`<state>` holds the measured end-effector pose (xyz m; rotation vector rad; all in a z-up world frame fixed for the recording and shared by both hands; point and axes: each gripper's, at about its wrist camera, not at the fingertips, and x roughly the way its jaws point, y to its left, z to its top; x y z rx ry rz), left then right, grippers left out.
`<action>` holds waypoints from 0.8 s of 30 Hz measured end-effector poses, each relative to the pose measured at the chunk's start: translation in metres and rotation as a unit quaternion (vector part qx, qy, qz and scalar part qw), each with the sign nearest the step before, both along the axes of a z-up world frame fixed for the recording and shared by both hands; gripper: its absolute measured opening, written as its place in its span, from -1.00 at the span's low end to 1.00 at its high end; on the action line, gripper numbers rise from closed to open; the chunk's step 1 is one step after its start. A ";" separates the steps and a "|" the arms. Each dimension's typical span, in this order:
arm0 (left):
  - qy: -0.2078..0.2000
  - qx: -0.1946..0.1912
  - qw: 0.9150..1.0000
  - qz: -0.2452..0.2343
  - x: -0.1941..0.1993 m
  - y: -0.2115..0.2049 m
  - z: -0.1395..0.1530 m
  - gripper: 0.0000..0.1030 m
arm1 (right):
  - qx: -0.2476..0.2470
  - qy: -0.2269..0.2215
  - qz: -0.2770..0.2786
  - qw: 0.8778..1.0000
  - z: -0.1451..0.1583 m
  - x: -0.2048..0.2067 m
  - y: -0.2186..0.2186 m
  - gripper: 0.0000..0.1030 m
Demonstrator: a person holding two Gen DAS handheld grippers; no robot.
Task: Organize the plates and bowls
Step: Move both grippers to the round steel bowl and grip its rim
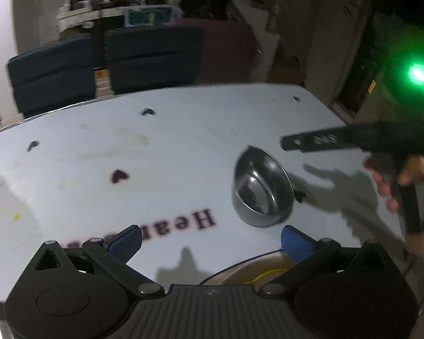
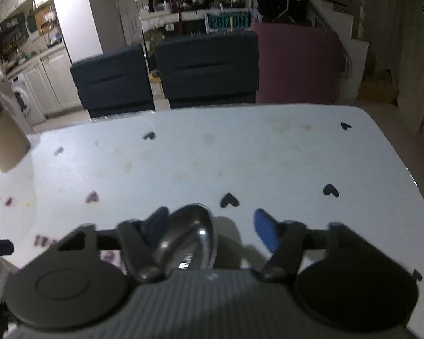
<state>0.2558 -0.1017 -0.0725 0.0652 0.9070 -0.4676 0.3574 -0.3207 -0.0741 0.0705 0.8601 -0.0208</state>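
Steel bowl (image 2: 188,240) btwn half-open right gripper (image 2: 212,230) jaws, left gripper (image 1: 210,240) wide, empty

The white table (image 1: 183,147) lay wide and bare ahead of the left tongs (image 1: 210,240), so a hand could pass there. A metal bowl (image 1: 261,192) stood just ahead to their right. Beside it, the right tongs (image 1: 296,143) blocked that side. Two dark chairs (image 2: 166,73) stood beyond the far edge.

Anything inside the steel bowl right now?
Nothing shows inside the steel bowl: bare shiny metal with reflections. It sits on the white table. The right wrist view's tool body covers its near side.
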 end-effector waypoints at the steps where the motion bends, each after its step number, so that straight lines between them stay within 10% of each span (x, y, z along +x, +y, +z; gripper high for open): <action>1: 0.001 0.004 1.000 -0.009 0.002 -0.005 -0.003 1.00 | -0.007 0.005 0.003 1.000 -0.005 0.004 -0.001 0.07; 15: 0.009 0.011 0.998 -0.058 0.017 -0.032 -0.027 0.98 | -0.030 0.055 0.033 0.997 -0.040 0.045 0.023 -0.81; 24: 0.025 0.011 0.998 -0.059 0.018 -0.030 -0.028 0.68 | 0.038 0.069 -0.053 0.995 -0.039 0.030 0.005 -0.91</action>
